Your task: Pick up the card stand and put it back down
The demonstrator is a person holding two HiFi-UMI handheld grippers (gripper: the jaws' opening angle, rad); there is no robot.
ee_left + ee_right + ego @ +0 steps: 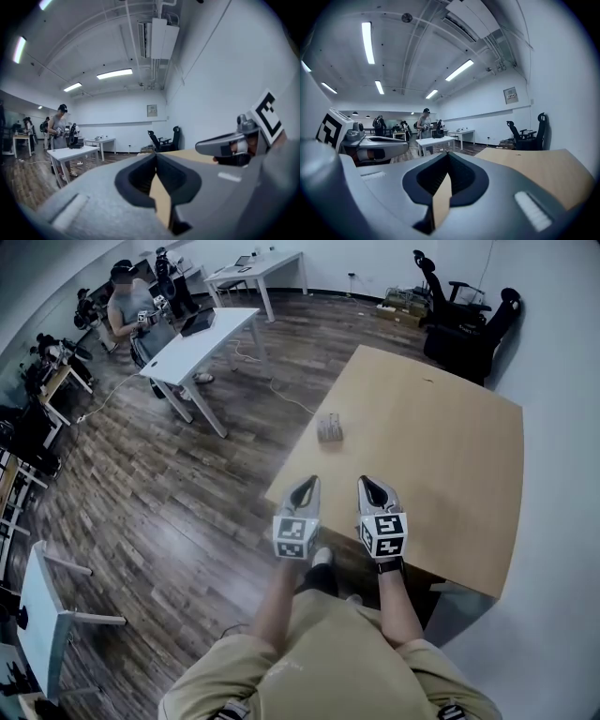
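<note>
Plainly, both tools are shut and empty. The left gripper (156,154) has its two jaws brought together so that the tips meet along one seam. Behind the tips the dark recess between the jaws leaves a narrow slot, and only the tan top of the table (450,446) shows through it. Nothing is pressed between its pads. The right gripper (448,153) stands the same way: tips touching, a slim gap behind them filled with the table's wood colour, and no object in its hold.

In the head view the two grippers are held side by side, near each other but apart. Their tips are over the near edge of the table, and both point away from the person, roughly level. In each gripper's own view the other one shows just beside it, at about the same height.

The card stand (329,427) sits on the tabletop ahead of both pairs of tips and clear of them. It lies on a line that runs out between the two grippers, somewhat closer to the left one's side. Neither gripper touches it. It is too small in the head view to tell how it is turned.

Far ahead and to the left of the grippers, a person (127,306) stands by a white desk (202,338). Far ahead and to their right, black office chairs (459,315) are parked against the wall.
</note>
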